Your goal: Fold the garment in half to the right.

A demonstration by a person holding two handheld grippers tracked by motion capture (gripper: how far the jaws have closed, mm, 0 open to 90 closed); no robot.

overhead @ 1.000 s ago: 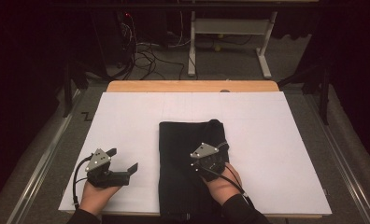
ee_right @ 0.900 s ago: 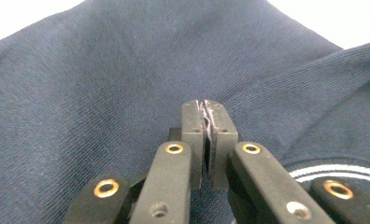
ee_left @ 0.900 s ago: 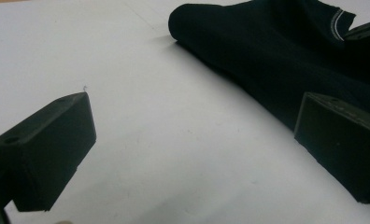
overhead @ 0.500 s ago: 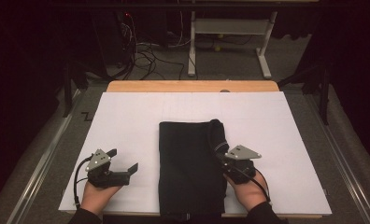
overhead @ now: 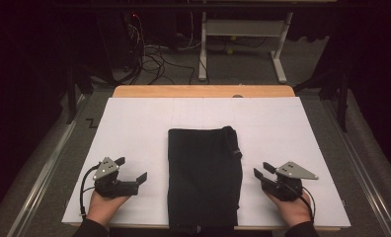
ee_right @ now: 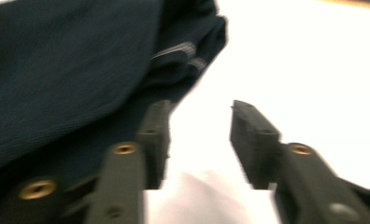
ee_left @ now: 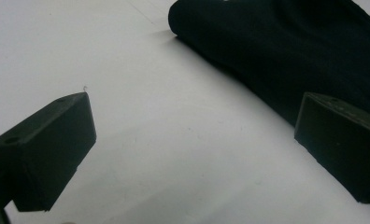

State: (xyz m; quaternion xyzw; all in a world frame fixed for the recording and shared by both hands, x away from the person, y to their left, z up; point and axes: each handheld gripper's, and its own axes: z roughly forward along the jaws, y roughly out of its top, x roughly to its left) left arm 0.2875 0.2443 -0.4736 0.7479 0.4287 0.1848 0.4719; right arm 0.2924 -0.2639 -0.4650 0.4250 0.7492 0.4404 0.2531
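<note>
1. Your folded black cloth (overhead: pixel 204 178) lies flat in the middle of the white tabletop (overhead: pixel 134 123), its long side running away from you and its near end close to the tabletop's front edge.
2. At the cloth's far right corner a small fold sticks out, with a pale label showing on it; the right gripper view shows that corner (ee_right: pixel 192 51) too, though blurred.
3. Your left hand-held gripper (overhead: pixel 132 174) rests on the tabletop to the left of the cloth, near it but apart from it, held in your left hand (overhead: pixel 104 207).
4. Its jaws stand wide open with nothing between them. In the left gripper view only bare white tabletop lies between the two black jaws, and the cloth's edge (ee_left: pixel 248 60) runs beyond them, behind the right-hand jaw.
5. Your right hand-held gripper (overhead: pixel 260 174) sits to the right of the cloth, clear of its edge, with your right hand (overhead: pixel 294 210) behind it near the front edge of the tabletop.
6. Its jaws have just been opening and now stand partly apart. Nothing is between them: the right gripper view shows white tabletop in the gap, with the cloth lying beside and beyond the left-hand jaw.
7. Neither hand-held gripper touches the cloth in the high view; the cloth lies between them, about midway.
8. A cable trails from each hand-held gripper back toward your wrists.
</note>
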